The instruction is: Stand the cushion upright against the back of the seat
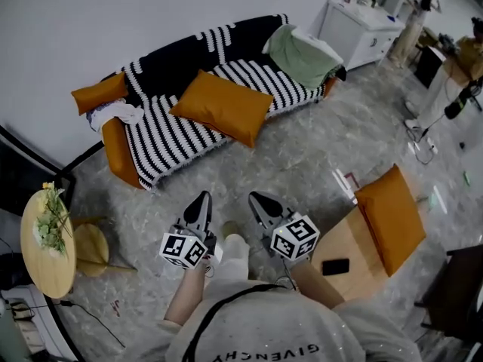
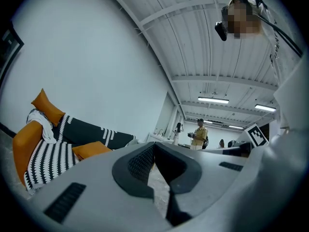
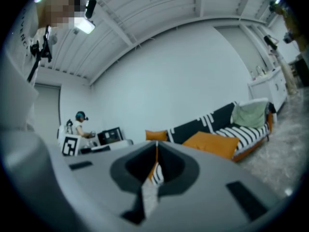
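Nearest, the left gripper (image 1: 201, 202) and right gripper (image 1: 259, 202) are hovering, jaws closed and empty. At twelve o'clock, the orange cushion (image 1: 223, 106) is lying flat on the sofa seat (image 1: 162, 138). It is probably soft and light, and pinching its corners looks best.

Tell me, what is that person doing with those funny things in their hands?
A person faces a sofa with a tool in each hand. The left tool and the right tool are both shut and empty, held over the floor short of the sofa. The cushion lies flat in the middle of the seat. It has not been stood against the back yet.
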Tool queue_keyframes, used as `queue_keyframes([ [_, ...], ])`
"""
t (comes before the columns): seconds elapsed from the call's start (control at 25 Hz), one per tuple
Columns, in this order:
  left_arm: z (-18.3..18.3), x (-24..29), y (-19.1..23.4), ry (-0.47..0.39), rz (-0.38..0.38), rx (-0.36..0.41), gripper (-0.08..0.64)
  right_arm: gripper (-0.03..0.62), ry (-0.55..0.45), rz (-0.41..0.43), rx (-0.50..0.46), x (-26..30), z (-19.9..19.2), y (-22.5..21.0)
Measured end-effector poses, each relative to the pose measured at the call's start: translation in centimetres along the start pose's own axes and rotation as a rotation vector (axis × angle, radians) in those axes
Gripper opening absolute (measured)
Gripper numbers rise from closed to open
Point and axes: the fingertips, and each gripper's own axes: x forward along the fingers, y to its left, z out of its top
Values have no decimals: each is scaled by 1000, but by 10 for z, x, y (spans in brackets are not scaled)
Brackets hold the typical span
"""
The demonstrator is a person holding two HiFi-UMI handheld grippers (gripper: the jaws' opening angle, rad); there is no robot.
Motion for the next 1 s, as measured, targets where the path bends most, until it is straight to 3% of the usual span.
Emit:
queue_keyframes([
  [0.52,14,127,101,49,-33,-44,26,20,61,-41,25,126,29,-85],
  [1.0,-11,198,167,130,-39,-90,27,23,146,-129,87,188,2,-159],
])
